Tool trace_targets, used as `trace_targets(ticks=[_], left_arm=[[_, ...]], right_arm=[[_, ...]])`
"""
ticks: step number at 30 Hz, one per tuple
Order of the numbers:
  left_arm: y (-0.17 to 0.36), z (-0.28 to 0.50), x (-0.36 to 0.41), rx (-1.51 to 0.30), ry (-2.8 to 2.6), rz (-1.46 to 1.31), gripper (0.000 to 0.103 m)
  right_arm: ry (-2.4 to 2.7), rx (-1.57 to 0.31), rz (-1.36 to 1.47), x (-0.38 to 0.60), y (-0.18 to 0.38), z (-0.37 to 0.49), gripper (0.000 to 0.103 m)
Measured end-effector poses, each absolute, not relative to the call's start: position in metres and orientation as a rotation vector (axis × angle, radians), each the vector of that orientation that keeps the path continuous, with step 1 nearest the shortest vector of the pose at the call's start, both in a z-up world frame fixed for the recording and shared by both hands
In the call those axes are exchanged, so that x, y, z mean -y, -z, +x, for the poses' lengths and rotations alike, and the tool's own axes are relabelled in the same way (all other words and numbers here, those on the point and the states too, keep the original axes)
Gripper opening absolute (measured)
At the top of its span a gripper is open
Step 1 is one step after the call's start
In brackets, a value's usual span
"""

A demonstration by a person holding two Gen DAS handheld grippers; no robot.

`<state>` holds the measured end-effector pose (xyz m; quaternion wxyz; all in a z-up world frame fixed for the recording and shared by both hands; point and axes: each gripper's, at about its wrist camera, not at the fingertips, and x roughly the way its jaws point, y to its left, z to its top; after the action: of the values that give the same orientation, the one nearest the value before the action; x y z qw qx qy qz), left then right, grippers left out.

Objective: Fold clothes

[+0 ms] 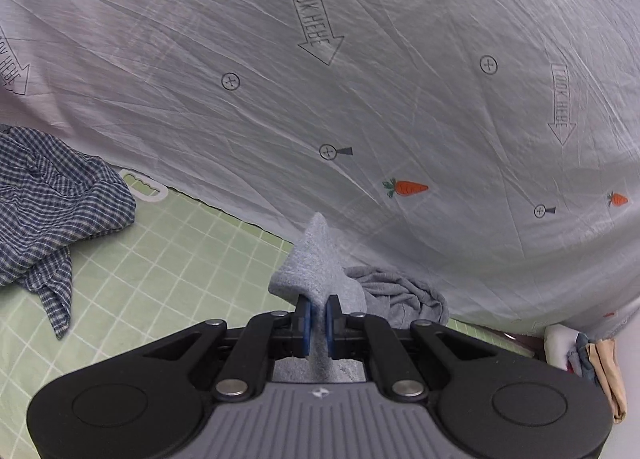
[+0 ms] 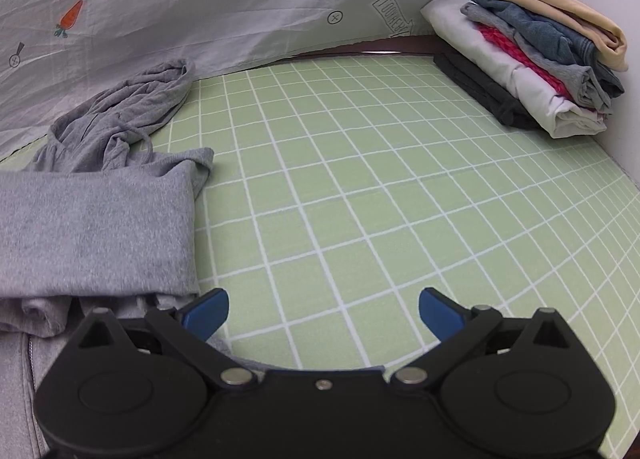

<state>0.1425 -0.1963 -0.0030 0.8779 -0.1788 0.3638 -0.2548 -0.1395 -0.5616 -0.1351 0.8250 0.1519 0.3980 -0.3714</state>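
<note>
Bench [image 2: 360,187] is covered by a light green mat with a white grid, lying flat. Behind it hangs a pale grey sheet [image 1: 360,79], creased, printed with orange carrots, arrows with lettering, and small circled crosses. Its lower edge falls to the back edge of the mat. A white wall [image 2: 600,19] closes the right side.

Left hand-held gripper [image 1: 317,323]: blue pads pinched tight on a fold of the grey hoodie [image 2: 92,219]; cloth sticks up in a peak above the pads and runs down between them. More of the same grey fabric lies bunched just beyond, at the foot of the sheet.

Right hand-held gripper [image 2: 323,309]: spread wide, nothing between the pads, bare mat beneath. Its left pad sits right at the hoodie's edge; can't tell whether it touches.

The hoodie lies on the left part of the mat in the right wrist view: one flat folded-over panel near the camera, a zipper at lower left, the hood and drawstring crumpled toward the sheet.

A blue-and-white checked shirt [image 1: 52,203] lies rumpled on the mat at far left in the left wrist view, partly over a white handle cut-out at the mat's edge.

A stack of folded clothes [image 2: 536,59] sits in the far right corner against the wall: dark grey at the bottom, then white, pink, grey, blue and beige on top.
</note>
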Motion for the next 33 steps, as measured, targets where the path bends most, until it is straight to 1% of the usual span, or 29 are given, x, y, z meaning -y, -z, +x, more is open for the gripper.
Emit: trace_targets(ticks=[3, 6, 7, 9, 11, 12, 14, 15, 17, 18, 20, 21, 22, 27, 33], left_arm=[[0.014, 0.151, 0.176, -0.760, 0.452, -0.385, 0.007], [0.047, 0.163, 0.160, -0.853, 0.334, -0.375, 0.009], [0.060, 0.165, 0.156, -0.891, 0.289, -0.367, 0.012], [0.080, 0.162, 0.149, -0.947, 0.231, -0.350, 0.012], [0.093, 0.153, 0.144, -0.977, 0.206, -0.344, 0.023], [0.096, 0.149, 0.143, -0.986, 0.207, -0.345, 0.025], [0.104, 0.140, 0.142, -1.004, 0.208, -0.348, 0.036], [0.106, 0.137, 0.144, -1.012, 0.218, -0.337, 0.038], [0.109, 0.131, 0.153, -1.019, 0.243, -0.299, 0.047], [0.111, 0.129, 0.159, -1.022, 0.259, -0.277, 0.050], [0.113, 0.128, 0.172, -1.028, 0.294, -0.228, 0.059], [0.115, 0.128, 0.180, -1.037, 0.313, -0.193, 0.061], [0.116, 0.128, 0.189, -1.048, 0.331, -0.155, 0.062], [0.128, 0.129, 0.220, -1.057, 0.351, -0.001, 0.062], [0.149, 0.131, 0.235, -1.047, 0.299, 0.141, 0.062]], right_arm=[[0.758, -0.869, 0.282, 0.553, 0.135, -0.132, 0.103], [0.722, -0.885, 0.248, 0.548, 0.136, -0.126, 0.103], [0.712, -0.889, 0.238, 0.547, 0.135, -0.123, 0.103], [0.694, -0.895, 0.217, 0.545, 0.135, -0.119, 0.103], [0.675, -0.899, 0.197, 0.543, 0.134, -0.116, 0.103], [0.666, -0.896, 0.191, 0.543, 0.133, -0.115, 0.103], [0.648, -0.873, 0.196, 0.543, 0.130, -0.112, 0.103], [0.638, -0.859, 0.202, 0.543, 0.127, -0.111, 0.103], [0.620, -0.831, 0.210, 0.544, 0.123, -0.107, 0.103], [0.613, -0.825, 0.211, 0.544, 0.122, -0.104, 0.103], [0.606, -0.839, 0.202, 0.544, 0.123, -0.099, 0.103], [0.602, -0.847, 0.196, 0.543, 0.124, -0.098, 0.103], [0.598, -0.854, 0.191, 0.542, 0.125, -0.098, 0.103], [0.601, -0.874, 0.149, 0.541, 0.126, -0.102, 0.103], [0.670, -0.887, 0.179, 0.556, 0.124, -0.112, 0.103]])
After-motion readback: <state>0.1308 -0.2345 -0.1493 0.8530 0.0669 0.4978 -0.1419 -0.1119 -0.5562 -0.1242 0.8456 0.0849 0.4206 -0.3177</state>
